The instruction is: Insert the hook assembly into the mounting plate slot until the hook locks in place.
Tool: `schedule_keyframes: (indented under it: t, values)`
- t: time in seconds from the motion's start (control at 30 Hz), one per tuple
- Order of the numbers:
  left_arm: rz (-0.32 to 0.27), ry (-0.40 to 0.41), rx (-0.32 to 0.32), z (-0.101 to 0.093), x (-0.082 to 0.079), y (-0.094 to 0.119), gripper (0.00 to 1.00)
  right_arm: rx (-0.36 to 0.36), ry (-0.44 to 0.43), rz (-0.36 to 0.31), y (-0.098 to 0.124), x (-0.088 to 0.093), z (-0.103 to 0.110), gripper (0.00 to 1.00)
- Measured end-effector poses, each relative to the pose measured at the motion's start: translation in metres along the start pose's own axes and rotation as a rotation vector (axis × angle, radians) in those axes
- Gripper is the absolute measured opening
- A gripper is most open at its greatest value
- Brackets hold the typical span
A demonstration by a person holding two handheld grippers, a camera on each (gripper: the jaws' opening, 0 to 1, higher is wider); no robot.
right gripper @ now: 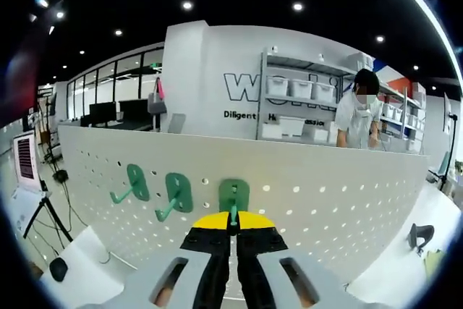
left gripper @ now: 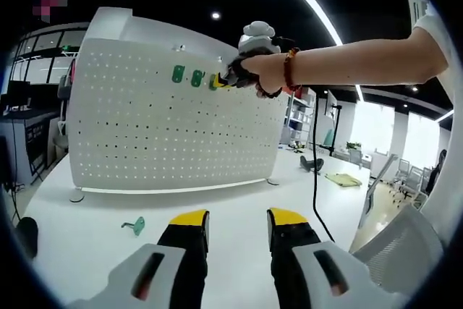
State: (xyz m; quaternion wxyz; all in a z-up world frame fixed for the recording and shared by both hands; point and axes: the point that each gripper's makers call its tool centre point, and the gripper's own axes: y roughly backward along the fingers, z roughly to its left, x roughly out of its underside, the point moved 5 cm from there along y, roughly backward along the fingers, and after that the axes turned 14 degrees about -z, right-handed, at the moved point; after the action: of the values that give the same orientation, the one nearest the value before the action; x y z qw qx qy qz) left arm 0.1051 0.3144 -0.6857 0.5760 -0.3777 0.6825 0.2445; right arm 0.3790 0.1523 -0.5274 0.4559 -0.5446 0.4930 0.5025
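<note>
The step in hand was the insertion itself: in the right gripper view the right gripper had its yellow-tipped fingers closed narrow on the prong of a green hook, whose back plate lay against the white pegboard in line with two hooks already mounted to its left. From the left gripper view the same gripper was seen pressed to the upper row of the board, held by a person's hand. The left gripper stood back over the white surface with its fingers apart and nothing between them. One spare green hook lay on the surface near the foot of the board. Whether the held hook had locked could not be told from either view. Judged next move: push the hook squarely into its holes and down until it seats, then open the fingers and draw straight back; the spare hook appeared to remain for a further pass
</note>
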Motion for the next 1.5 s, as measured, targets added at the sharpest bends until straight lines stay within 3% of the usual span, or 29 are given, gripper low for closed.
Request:
schedule_keyframes:
  t: [0.1,0.57,0.73,0.83,1.03,1.33,1.5]
  values:
    - [0.002,-0.002,0.004,-0.001,0.000,0.000,0.34,-0.016,0.047,-0.014,0.001,0.000,0.001,0.01]
    - [0.000,-0.005,0.002,0.000,-0.002,0.000,0.33,-0.059,0.055,-0.045,0.004,-0.001,0.005,0.10]
    - [0.006,-0.010,0.005,0.000,-0.002,0.000,0.34,-0.104,0.043,-0.076,0.010,0.003,0.007,0.19]
    - [0.012,-0.014,0.008,0.000,-0.003,-0.001,0.34,-0.143,0.043,-0.082,0.013,0.009,0.011,0.25]
    - [0.027,-0.011,0.003,0.001,-0.003,-0.003,0.33,-0.165,0.068,-0.068,0.024,0.026,0.012,0.28]
    - [0.053,-0.019,-0.003,0.003,-0.003,-0.004,0.32,-0.195,0.030,-0.030,0.042,0.048,0.010,0.33]
    - [0.063,-0.006,-0.015,0.007,0.001,-0.006,0.32,-0.218,0.002,-0.034,0.050,0.052,0.010,0.38]
